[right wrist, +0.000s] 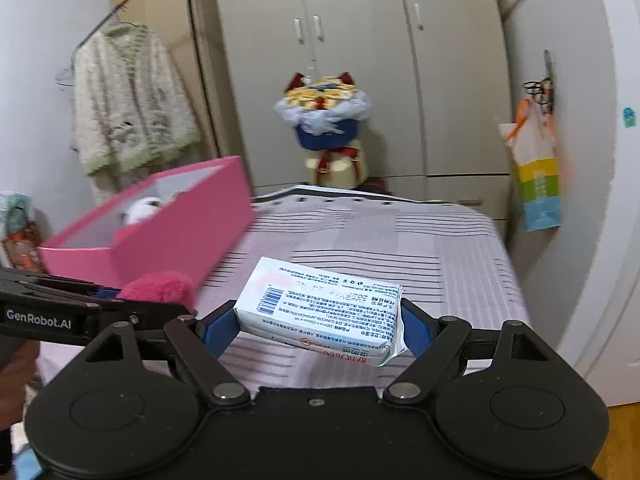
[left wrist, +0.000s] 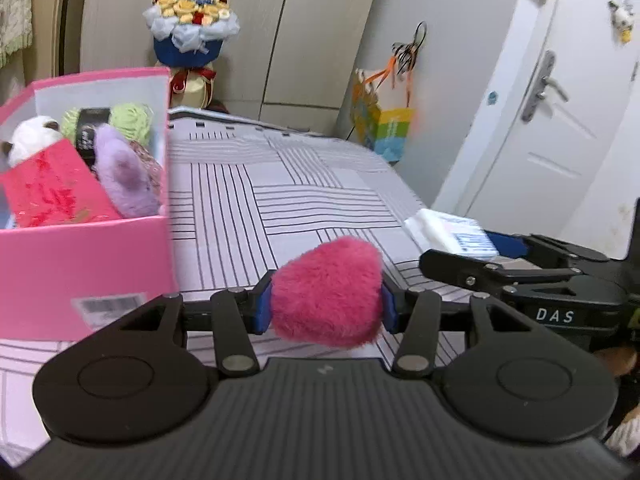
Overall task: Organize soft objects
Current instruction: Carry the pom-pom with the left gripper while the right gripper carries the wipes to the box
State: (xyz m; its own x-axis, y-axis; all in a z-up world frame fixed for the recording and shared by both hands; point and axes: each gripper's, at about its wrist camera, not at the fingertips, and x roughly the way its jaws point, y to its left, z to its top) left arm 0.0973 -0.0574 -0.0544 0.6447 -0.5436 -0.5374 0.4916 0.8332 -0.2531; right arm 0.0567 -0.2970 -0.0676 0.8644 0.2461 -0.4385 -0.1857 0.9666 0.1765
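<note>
Fuzzy pink pompom is sitting squeezed between the blue fingers of the left gripper, hanging above a bed covered in a grey sheet with black line patterns. Its far side is hiding behind its own fluff. To the left on the bed, a pink box is standing open, holding a purple plush, green yarn, a white plush and a red packet; the box's left part is running out of the picture, and a blurred label on its front is unreadable.

The right gripper is clamping its fingers on a white tissue pack, held above the bed's near end. The print on the pack is too small to read. From this side only the white plush is peeking over the box's rim. The left gripper is showing at the left edge, cut off by the frame.

Behind the bed, a flower bouquet is standing before a grey wardrobe.
</note>
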